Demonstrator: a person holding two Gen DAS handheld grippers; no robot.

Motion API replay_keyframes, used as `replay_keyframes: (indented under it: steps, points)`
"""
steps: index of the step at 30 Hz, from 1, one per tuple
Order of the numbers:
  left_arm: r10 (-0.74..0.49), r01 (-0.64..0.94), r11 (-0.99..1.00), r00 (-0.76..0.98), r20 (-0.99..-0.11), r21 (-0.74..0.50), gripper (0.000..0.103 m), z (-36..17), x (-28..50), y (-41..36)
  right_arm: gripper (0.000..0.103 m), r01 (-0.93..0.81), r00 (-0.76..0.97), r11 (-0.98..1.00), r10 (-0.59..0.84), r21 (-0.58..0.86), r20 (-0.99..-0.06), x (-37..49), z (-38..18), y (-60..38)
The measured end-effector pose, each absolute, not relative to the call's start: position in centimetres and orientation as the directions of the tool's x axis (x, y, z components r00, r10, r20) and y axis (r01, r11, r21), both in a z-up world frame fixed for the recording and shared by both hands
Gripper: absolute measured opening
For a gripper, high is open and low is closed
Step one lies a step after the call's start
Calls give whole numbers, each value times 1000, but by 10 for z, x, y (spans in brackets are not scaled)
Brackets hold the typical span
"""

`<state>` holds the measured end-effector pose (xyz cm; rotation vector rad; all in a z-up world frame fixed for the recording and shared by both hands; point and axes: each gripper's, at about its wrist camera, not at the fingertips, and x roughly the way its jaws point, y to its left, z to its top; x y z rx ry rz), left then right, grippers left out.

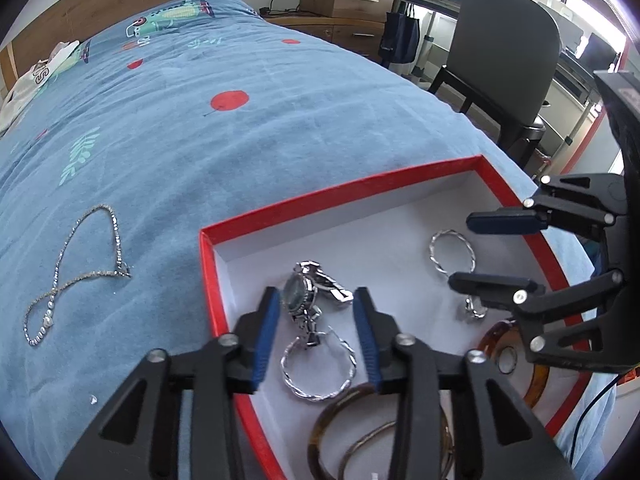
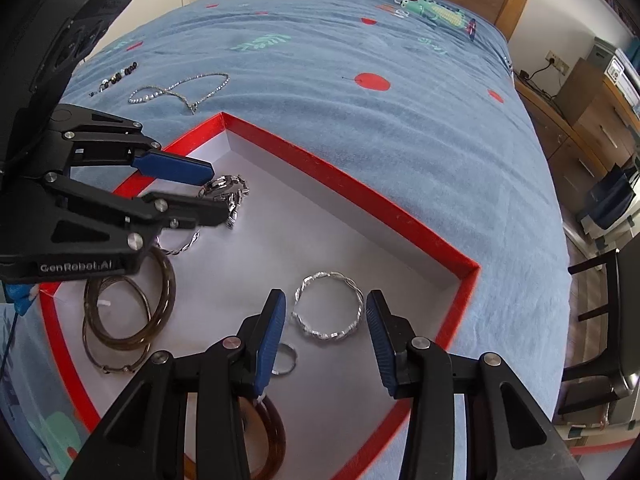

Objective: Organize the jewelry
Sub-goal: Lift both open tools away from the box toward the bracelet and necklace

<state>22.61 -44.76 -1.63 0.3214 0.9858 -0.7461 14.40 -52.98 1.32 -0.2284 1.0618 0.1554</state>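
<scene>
**Watch dropped in the box, chain next**

With its jaws standing apart over the watch [image 1: 310, 300], the left gripper [image 1: 316, 336] has nothing clamped: the watch lies on the white floor of the red box [image 1: 208, 280], low in the middle of the left wrist view, with clear space between it and each blue pad. A twisted silver hoop [image 1: 318, 364] lies just below it, and brown bangles [image 1: 352, 432] sit at the bottom edge. I judge the step in hand to be setting the watch down in the box, and that step looks done.

The right gripper [image 2: 325, 336] also stands parted and empty, hovering above a second silver hoop [image 2: 328, 306] in the lower middle of its own view; a small ring [image 2: 286, 358] lies beside its left pad.

Outside the box, a silver chain [image 1: 72, 272] lies on the blue bedspread [image 1: 240, 140] at the left of the left wrist view, and a dark bead string [image 2: 116, 76] shows at the upper left of the right wrist view. The next move probably calls for lifting the left gripper clear of the box wall, carrying it to the chain, and pinching a bunched part so the links do not slip out.
</scene>
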Motion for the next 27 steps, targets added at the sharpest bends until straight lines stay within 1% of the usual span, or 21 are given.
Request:
replay_keyframes:
  steps: [8, 13, 20, 27]
  points:
    - [-415, 688, 721, 334, -846, -82, 41, -7, 218, -442, 42, -189, 518, 977, 12, -102, -855, 118, 39, -547]
    - [-434, 695, 713, 332, -837, -94, 42, 14, 203, -435, 43, -154, 544, 984, 7, -92, -839, 100, 58, -550]
    - [-439, 664, 743, 389, -810, -84, 46, 54, 171, -407, 45, -131, 567, 988, 8, -81, -824, 66, 81, -536]
    - [-405, 620, 785, 490, -772, -18, 48, 90, 125, -358, 47, -122, 593, 991, 28, -56, -805, 27, 103, -508]
